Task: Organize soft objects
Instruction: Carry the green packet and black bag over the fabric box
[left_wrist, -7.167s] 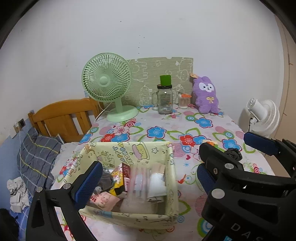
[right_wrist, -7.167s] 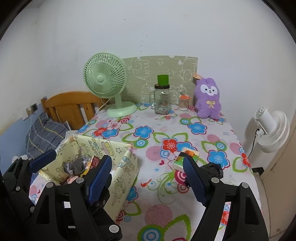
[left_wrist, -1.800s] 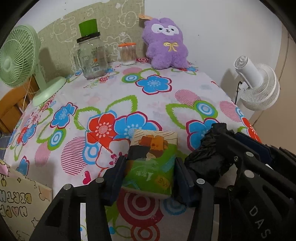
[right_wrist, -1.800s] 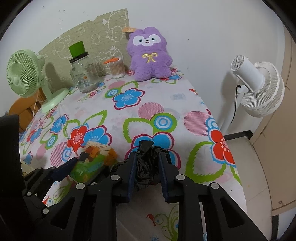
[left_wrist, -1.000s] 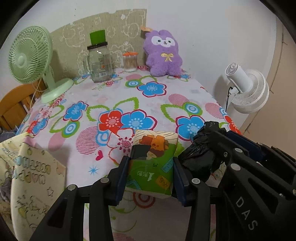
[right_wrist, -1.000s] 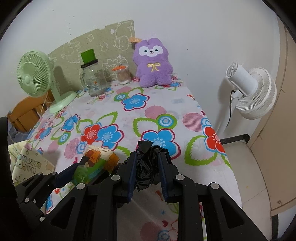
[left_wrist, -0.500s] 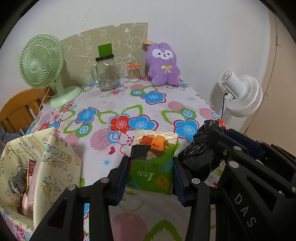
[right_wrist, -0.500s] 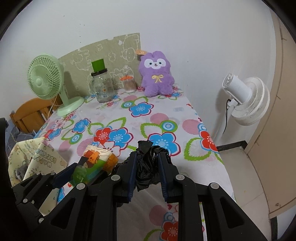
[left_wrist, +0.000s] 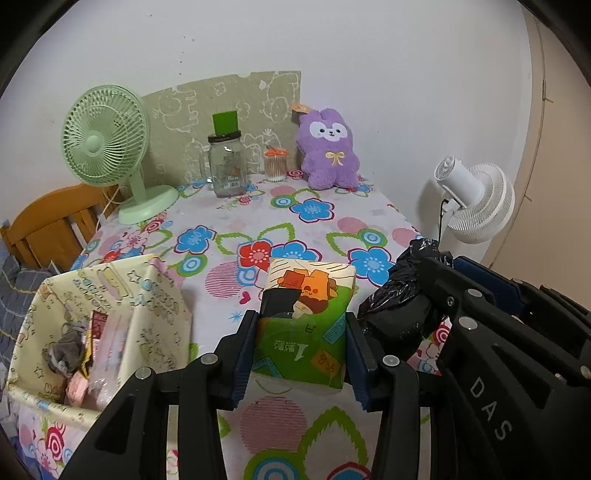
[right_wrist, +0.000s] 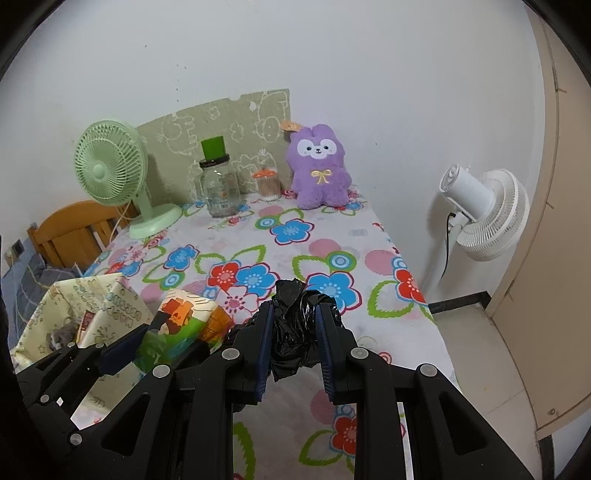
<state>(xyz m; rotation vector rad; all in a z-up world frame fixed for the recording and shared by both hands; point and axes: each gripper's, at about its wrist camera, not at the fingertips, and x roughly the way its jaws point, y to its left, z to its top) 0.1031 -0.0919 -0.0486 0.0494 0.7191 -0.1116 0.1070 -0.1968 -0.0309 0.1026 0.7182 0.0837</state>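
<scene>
My left gripper (left_wrist: 301, 334) is shut on a green tissue pack (left_wrist: 306, 317) with an orange cartoon and holds it above the flowered table; the pack also shows in the right wrist view (right_wrist: 177, 325). My right gripper (right_wrist: 295, 332) is shut on a crumpled black plastic bag (right_wrist: 295, 325), just right of the pack; the bag also shows in the left wrist view (left_wrist: 400, 302). A yellow fabric basket (left_wrist: 155, 306) with several soft items stands at the table's front left, below and left of both grippers.
At the back of the table (left_wrist: 236, 221) stand a green fan (left_wrist: 107, 147), a glass jar (left_wrist: 226, 170), a cotton swab pot (left_wrist: 275, 166) and a purple plush rabbit (left_wrist: 328, 155). A white fan (right_wrist: 480, 214) stands off the right edge. A wooden headboard (left_wrist: 48, 221) is at the left.
Both grippers have risen and drawn back from the table with their loads still held. The basket has come further into view at the left.
</scene>
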